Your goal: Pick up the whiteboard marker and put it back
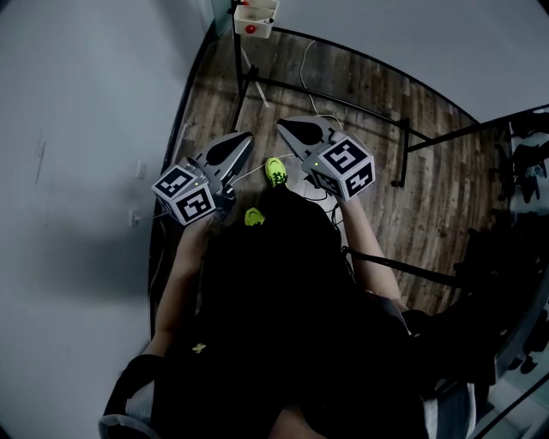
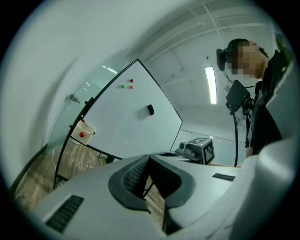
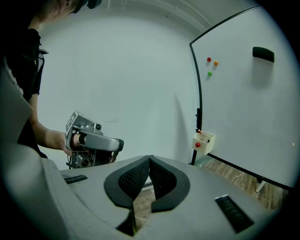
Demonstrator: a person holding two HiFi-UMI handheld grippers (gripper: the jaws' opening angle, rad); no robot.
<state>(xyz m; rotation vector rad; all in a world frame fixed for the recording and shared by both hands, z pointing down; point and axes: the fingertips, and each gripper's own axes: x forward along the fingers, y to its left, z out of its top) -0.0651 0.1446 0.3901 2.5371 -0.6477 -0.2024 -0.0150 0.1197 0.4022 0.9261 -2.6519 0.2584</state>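
Note:
A small white holder box (image 1: 256, 19) hangs at the left end of the whiteboard (image 2: 126, 117). It also shows in the right gripper view (image 3: 203, 141), with a red dot on its front and a small red tip above its rim. I cannot make out a marker clearly. My left gripper (image 1: 244, 139) and right gripper (image 1: 286, 129) are held side by side above the floor, well short of the box. The left gripper's jaws (image 2: 150, 157) meet at the tips with nothing between them. The right gripper's jaws (image 3: 150, 158) are also shut and hold nothing.
A black eraser (image 3: 263, 54) and three coloured magnets (image 3: 209, 66) sit on the whiteboard. The board's black stand legs (image 1: 343, 103) cross the wooden floor (image 1: 412, 189), where a thin white cable lies. A pale wall (image 1: 77, 129) runs along the left. The person's neon shoes (image 1: 274, 170) show below the grippers.

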